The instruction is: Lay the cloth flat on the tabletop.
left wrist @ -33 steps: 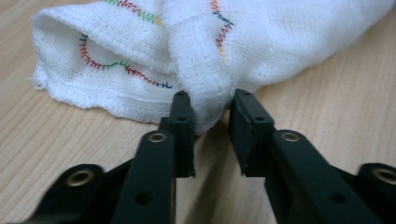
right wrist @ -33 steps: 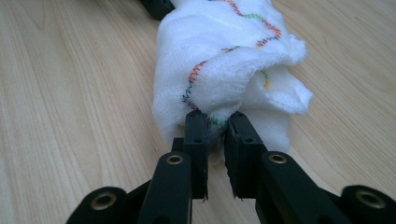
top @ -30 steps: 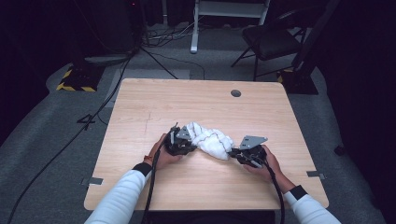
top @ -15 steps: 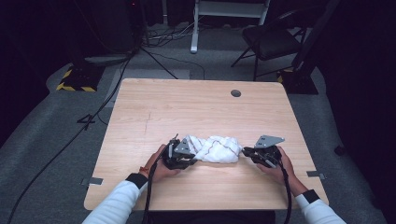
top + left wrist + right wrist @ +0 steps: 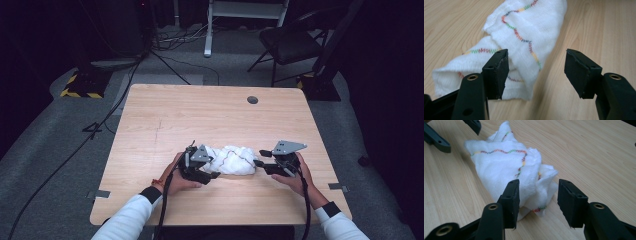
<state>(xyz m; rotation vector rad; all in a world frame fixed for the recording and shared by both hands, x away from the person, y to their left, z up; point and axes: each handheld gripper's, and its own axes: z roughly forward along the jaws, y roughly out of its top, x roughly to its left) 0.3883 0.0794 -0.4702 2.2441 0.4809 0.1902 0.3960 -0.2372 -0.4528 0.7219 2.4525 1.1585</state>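
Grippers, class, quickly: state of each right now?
Left gripper: open, jaws just opened, nothing gripped; the crumpled white cloth with multicoloured zigzag stitching lies just ahead on the table.
Right gripper: open, jaws just opened, same cloth's end lying loose between them.

A light wooden table (image 5: 165,125) carries a crumpled white cloth (image 5: 232,160) with multicoloured zigzag stitching, lying directly on the surface toward the near edge, roughly midway between the left and right edges. A small dark round grommet (image 5: 252,100) sits in the surface near the far edge, toward the far right corner.
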